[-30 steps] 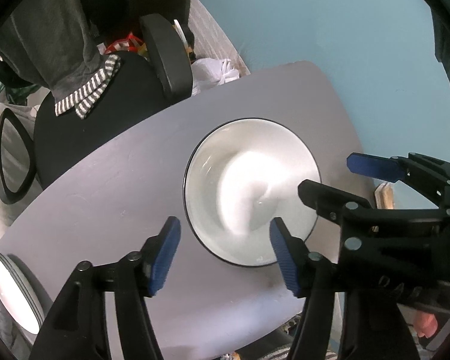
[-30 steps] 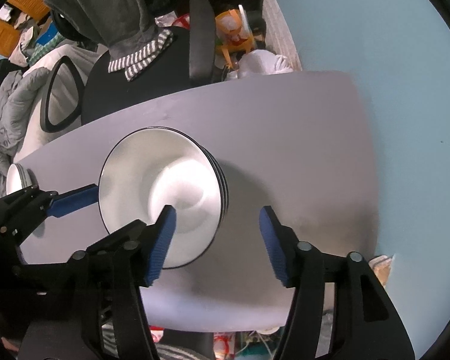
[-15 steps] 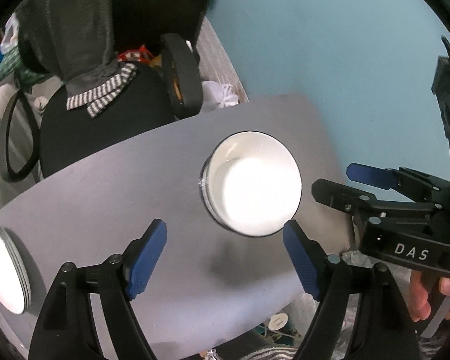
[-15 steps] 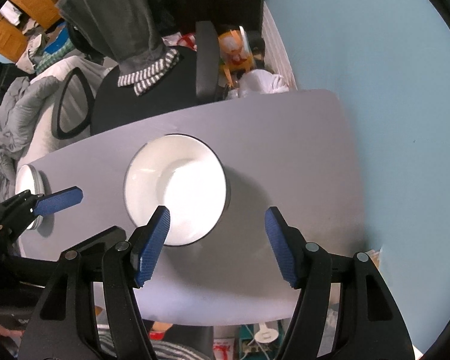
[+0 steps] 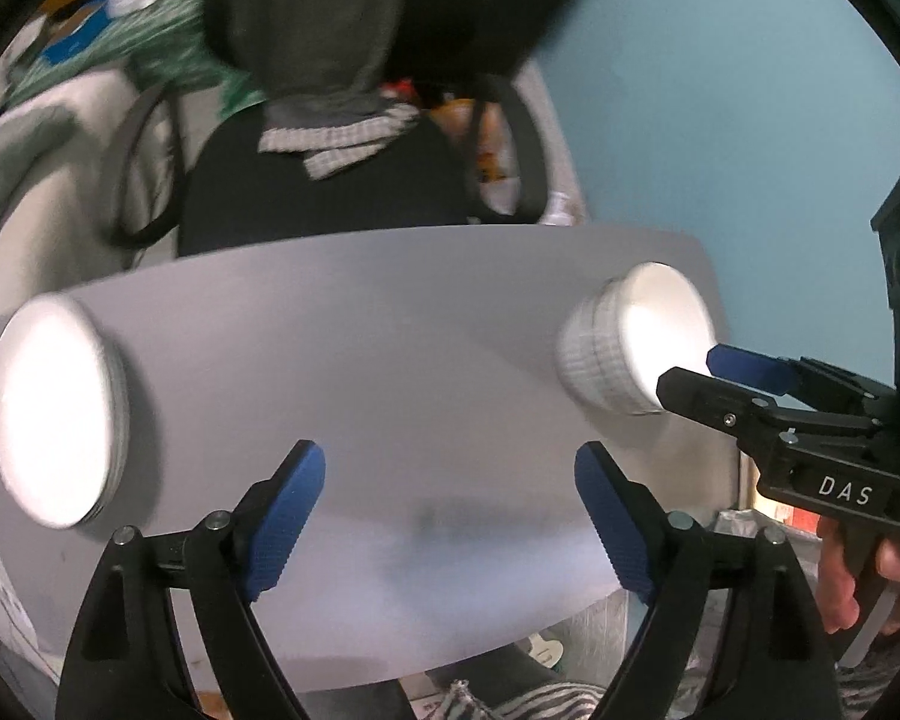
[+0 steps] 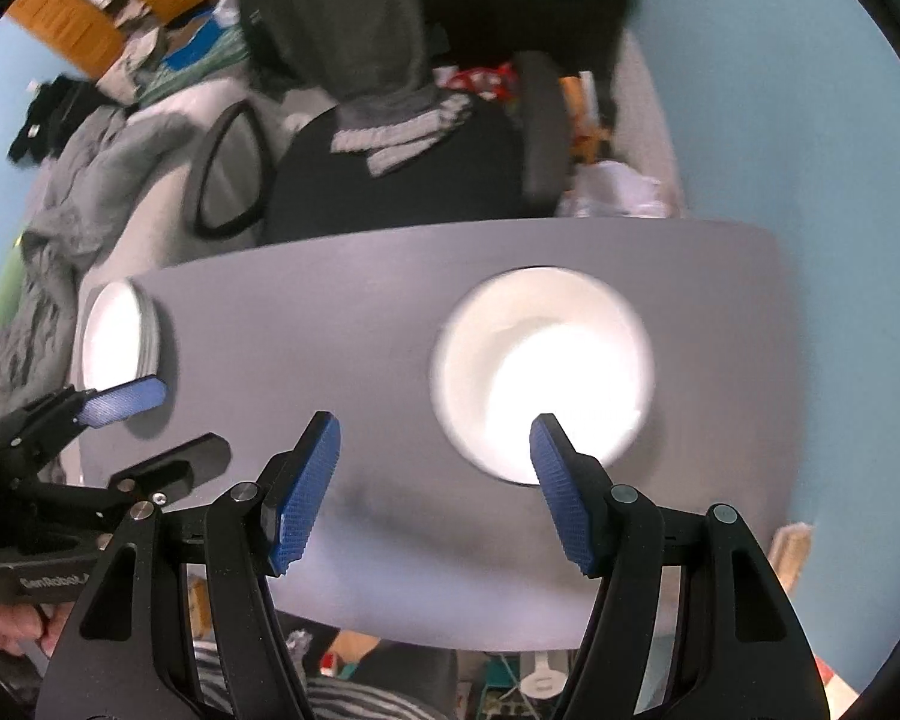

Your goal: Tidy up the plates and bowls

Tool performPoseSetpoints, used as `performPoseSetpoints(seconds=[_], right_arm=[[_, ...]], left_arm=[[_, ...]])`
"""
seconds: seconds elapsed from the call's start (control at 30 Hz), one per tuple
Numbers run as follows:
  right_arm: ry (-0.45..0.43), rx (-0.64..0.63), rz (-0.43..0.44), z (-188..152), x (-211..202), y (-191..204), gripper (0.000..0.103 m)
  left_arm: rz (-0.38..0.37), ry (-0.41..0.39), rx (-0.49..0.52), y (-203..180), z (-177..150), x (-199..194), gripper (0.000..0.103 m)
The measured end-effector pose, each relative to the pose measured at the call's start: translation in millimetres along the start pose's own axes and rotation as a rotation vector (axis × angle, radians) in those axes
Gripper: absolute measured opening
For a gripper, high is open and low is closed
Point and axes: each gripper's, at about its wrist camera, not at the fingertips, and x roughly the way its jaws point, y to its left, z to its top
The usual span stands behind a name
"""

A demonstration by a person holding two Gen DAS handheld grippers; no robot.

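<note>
A stack of white bowls [image 5: 630,342] stands on the right part of the grey table [image 5: 390,330]; it also shows in the right wrist view [image 6: 540,366]. A stack of white plates [image 5: 54,414] stands at the table's left end, also visible in the right wrist view [image 6: 120,330]. My left gripper [image 5: 450,516] is open and empty above the table's near middle. My right gripper [image 6: 435,492] is open and empty, above the near edge of the bowls. The right gripper also appears in the left wrist view [image 5: 726,372].
A black office chair [image 6: 390,168] with a grey garment draped on it stands behind the table. A blue wall [image 5: 720,90] is on the right. Clutter and bedding lie at the back left [image 6: 90,150]. Items lie on the floor below the near edge.
Both grippers have pulled back and up from the bowl stack, and the left one has swung left so the plates are in full view. Both stay open and empty.
</note>
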Motion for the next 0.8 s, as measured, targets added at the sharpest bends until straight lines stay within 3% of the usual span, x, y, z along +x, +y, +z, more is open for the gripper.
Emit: performPoseSetpoints(seconds=[0.27, 0.53, 0.8], right_arm=[[0.042, -0.097, 0.07, 9.0, 54.3, 93.7, 0.066], [0.065, -0.109, 0.151, 21.4, 105.2, 175.0, 0.066], [0.075, -0.124, 0.167, 36.1, 150.9, 234.5, 0.066]], left_arm=[[0.035, -0.015, -0.147, 118.4, -8.2, -29.7, 0.087], [0.078, -0.037, -0.233, 238.6, -25.7, -57.2, 0.087], [0.103, -0.034, -0.295, 333.3, -23.3, -49.0, 0.087]])
